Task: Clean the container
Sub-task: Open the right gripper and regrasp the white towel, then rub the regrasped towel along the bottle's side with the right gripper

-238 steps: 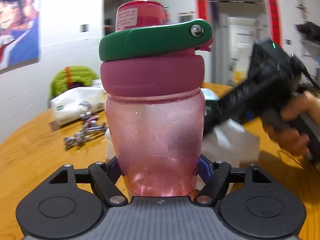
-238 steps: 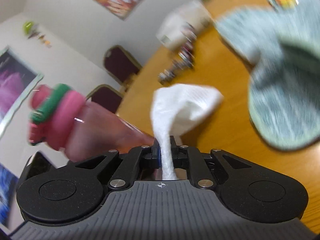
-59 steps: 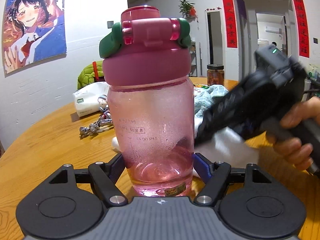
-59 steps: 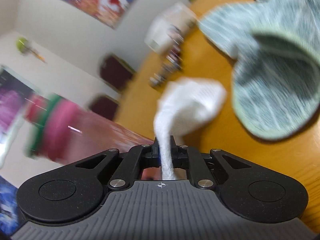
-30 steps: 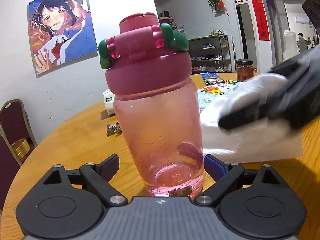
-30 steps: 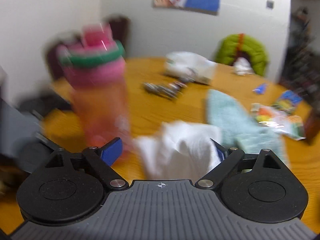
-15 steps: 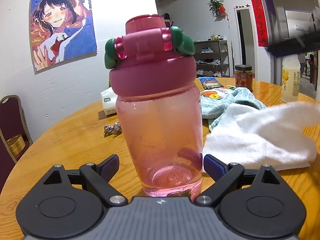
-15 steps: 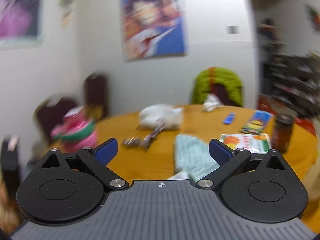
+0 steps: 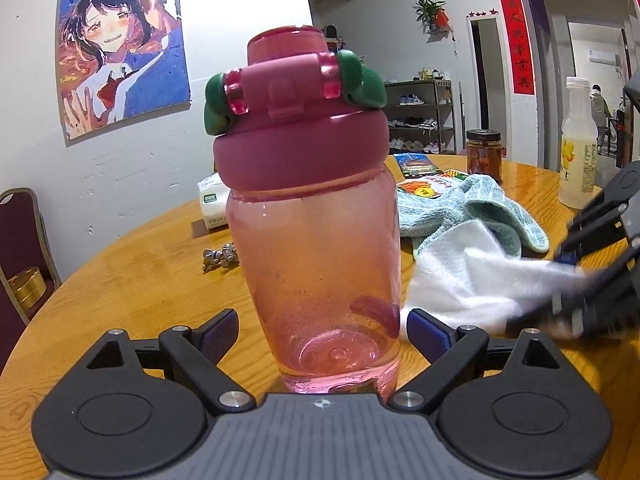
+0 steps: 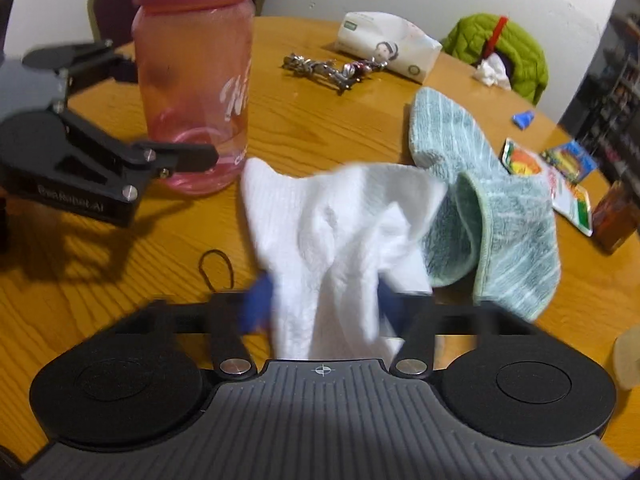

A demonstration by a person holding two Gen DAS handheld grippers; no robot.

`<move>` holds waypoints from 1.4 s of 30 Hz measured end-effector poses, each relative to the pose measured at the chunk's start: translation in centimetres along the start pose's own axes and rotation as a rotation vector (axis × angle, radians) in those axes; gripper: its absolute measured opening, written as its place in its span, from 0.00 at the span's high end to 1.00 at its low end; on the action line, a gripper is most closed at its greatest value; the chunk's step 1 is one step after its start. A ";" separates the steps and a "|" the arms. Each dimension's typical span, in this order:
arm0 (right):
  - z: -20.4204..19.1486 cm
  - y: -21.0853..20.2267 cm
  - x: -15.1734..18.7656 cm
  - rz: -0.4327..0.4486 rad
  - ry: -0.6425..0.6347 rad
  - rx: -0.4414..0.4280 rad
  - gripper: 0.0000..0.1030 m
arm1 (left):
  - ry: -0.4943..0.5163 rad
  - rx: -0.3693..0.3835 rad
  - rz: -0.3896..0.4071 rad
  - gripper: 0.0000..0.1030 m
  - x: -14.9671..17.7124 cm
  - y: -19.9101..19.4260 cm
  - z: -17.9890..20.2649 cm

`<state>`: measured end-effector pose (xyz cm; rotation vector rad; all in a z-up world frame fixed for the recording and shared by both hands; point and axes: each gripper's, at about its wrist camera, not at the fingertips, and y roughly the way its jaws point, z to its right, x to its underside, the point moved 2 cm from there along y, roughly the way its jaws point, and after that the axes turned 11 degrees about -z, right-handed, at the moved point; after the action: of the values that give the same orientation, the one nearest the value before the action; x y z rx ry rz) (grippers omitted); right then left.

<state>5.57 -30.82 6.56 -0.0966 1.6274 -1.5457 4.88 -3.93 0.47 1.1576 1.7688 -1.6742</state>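
Your left gripper (image 9: pixel 320 328) sits with its jaws spread apart on either side of the translucent pink plastic bottle (image 9: pixel 320 256), and neither blue pad (image 9: pixel 426 334) touches it. The bottle stands upright on the round wooden table (image 9: pixel 132 280), capped by a darker pink lid with a green carry strap (image 9: pixel 360 80) folded over the top. From the right wrist view the bottle (image 10: pixel 196 80) stands at the upper left, with your left gripper (image 10: pixel 152 136) reaching in around its base from the left.

Your right gripper (image 10: pixel 320 300) has its fingers on both sides of the white ribbed cloth (image 10: pixel 340 224); the fingers are blurred, so you cannot tell whether they are pressed onto the fabric or loose around it. The cloth lies crumpled on the table just to the right of the bottle, its far corner near the bottle's base. In the left wrist view the same cloth (image 9: pixel 464 280) runs from beside the bottle to your right gripper (image 9: pixel 576 280) at the right edge.

A pale blue-green striped towel (image 10: pixel 480 200) lies folded just beyond the white cloth, touching it. Farther back sit a white tissue pack (image 10: pixel 384 46), a tangle of metal keys (image 10: pixel 328 68), colourful printed packets (image 10: pixel 556 184) and a brown glass jar with a black lid (image 9: pixel 484 154). A thin black elastic loop (image 10: pixel 216 268) rests on the wood near your right gripper.
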 end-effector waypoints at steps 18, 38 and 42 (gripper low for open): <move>4.8 5.6 -2.5 0.322 0.938 -1.015 0.84 | 0.033 0.012 0.006 0.28 -0.4 0.7 -0.2; 3.2 7.1 -3.9 0.236 0.838 -0.764 0.84 | 0.128 0.129 0.038 0.28 0.3 0.4 -0.5; 2.5 8.2 -3.7 0.140 0.783 -0.663 0.86 | 0.127 0.128 0.037 0.28 0.3 0.4 -0.5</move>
<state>13.43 -28.73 1.92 0.2998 2.6513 -0.9072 5.17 -3.42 0.04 1.3723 1.7232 -1.7486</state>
